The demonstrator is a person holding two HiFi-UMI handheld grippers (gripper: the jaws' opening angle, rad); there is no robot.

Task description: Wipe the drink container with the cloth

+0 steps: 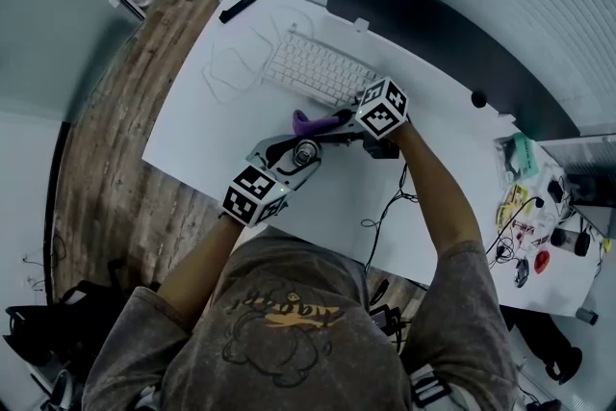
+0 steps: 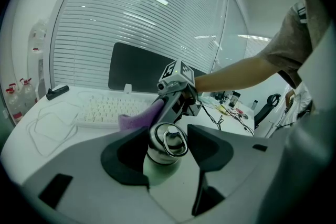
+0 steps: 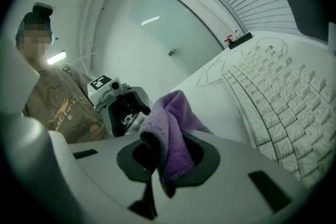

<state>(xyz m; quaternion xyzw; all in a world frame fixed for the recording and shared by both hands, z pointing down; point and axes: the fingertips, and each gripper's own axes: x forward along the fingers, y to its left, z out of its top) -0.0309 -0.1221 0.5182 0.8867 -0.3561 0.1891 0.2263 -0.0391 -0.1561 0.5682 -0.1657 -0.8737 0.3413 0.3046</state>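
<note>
The drink container point(image 2: 167, 140), pale green with a steel lid and ring handle, stands between the jaws of my left gripper point(image 2: 168, 162), which is shut on it. From the head view its lid point(image 1: 306, 151) shows near the table's front, in my left gripper point(image 1: 302, 165). My right gripper point(image 3: 168, 157) is shut on a folded purple cloth point(image 3: 169, 131). The cloth point(image 1: 313, 122) hangs just behind the container, and my right gripper point(image 1: 333, 124) points toward it. In the left gripper view the cloth point(image 2: 137, 119) lies close behind the lid; contact is unclear.
A white keyboard point(image 1: 318, 70) lies behind the grippers, in front of a dark monitor point(image 1: 433, 34). A white cable loop point(image 1: 231, 63) and a black bar point(image 1: 238, 8) sit far left. A black cable point(image 1: 390, 202) runs to the front edge. Small clutter point(image 1: 539, 217) fills the right end.
</note>
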